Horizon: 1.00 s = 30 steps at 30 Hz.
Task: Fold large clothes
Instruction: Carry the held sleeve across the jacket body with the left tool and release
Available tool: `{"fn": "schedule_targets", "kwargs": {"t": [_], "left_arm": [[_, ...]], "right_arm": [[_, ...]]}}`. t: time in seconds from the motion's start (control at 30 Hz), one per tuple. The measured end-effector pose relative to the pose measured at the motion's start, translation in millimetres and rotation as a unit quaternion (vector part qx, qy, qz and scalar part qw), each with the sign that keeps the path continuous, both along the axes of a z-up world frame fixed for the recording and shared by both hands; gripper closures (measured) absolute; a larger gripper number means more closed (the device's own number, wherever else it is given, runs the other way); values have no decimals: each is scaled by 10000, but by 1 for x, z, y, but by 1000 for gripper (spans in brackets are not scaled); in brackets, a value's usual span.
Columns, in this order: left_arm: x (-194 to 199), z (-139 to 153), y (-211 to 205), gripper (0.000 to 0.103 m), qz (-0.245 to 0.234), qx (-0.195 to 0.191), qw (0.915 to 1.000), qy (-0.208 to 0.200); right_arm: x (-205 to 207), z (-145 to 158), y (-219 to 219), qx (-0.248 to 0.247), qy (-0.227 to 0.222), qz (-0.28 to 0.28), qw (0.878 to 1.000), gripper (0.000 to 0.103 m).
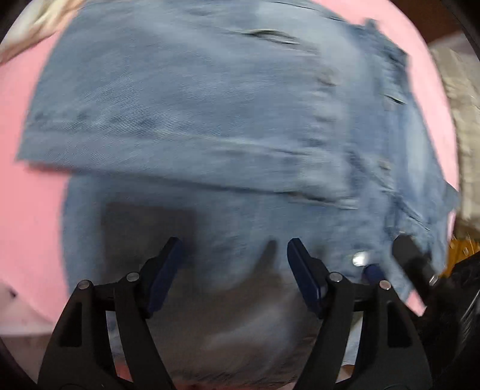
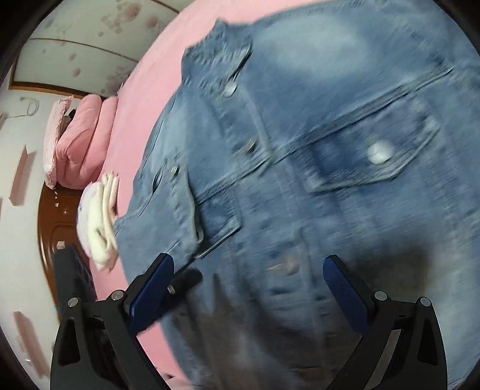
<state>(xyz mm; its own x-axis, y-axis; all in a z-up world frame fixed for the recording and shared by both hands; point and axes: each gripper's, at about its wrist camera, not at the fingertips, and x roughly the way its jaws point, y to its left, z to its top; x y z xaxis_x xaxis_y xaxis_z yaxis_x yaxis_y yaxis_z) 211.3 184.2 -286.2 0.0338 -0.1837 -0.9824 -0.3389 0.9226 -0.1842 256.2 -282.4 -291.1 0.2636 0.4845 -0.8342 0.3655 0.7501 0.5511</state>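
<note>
A light blue denim jacket (image 1: 210, 105) lies spread on a pink bed sheet (image 1: 27, 195), with a sleeve folded across its body. My left gripper (image 1: 234, 250) points down just over the denim, open, with only flat cloth showing between its blue pads. At the right edge of that view, a black finger (image 1: 411, 258) of the other gripper reaches over the jacket's buttoned edge. In the right wrist view the jacket (image 2: 330, 210) shows its collar, button placket and a flapped chest pocket (image 2: 375, 156). My right gripper (image 2: 249, 264) hovers open above the jacket's front near its edge, holding nothing.
Folded pink bedding (image 2: 81, 144) and a folded white cloth (image 2: 99, 216) sit at the bed's far edge, beside a brown wooden frame (image 2: 57, 219). A pale cloth (image 1: 45, 18) lies beyond the jacket, and beige material (image 1: 459, 105) lies off the bed's right side.
</note>
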Motion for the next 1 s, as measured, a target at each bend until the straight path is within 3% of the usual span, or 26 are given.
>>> {"fn": "schedule_targets", "kwargs": {"t": [0.17, 0.3, 0.4, 0.53, 0.57, 0.6, 0.67, 0.7, 0.83, 1.0], "left_arm": [[-16, 1, 48, 33, 310, 658, 9974, 2], [-24, 1, 84, 33, 502, 877, 9949, -11], [-30, -1, 104, 33, 634, 784, 9948, -114], [-35, -2, 121, 33, 692, 544, 9959, -196], [-36, -2, 124, 33, 675, 527, 9961, -220], [-37, -2, 125, 33, 669, 532, 9961, -238], [-41, -4, 126, 33, 713, 531, 9957, -246], [-41, -8, 123, 33, 733, 527, 9956, -248], [-44, -12, 129, 33, 795, 502, 9952, -280], [-44, -3, 130, 34, 754, 524, 9941, -578]], "right_arm": [[10, -6, 45, 127, 141, 415, 9990, 24], [18, -5, 73, 3, 28, 621, 9981, 39], [29, -12, 87, -63, 37, 585, 9983, 53], [44, -22, 89, -189, 41, 305, 9993, 59], [46, -22, 90, -222, 8, 244, 9995, 68], [50, -20, 90, -264, -53, 223, 9994, 83], [59, -18, 92, -322, -88, 321, 9989, 93], [63, -14, 92, -369, -170, 316, 9987, 98], [87, 18, 101, -461, -551, 315, 9969, 99], [120, 94, 115, -408, -1709, 671, 9822, 99]]}}
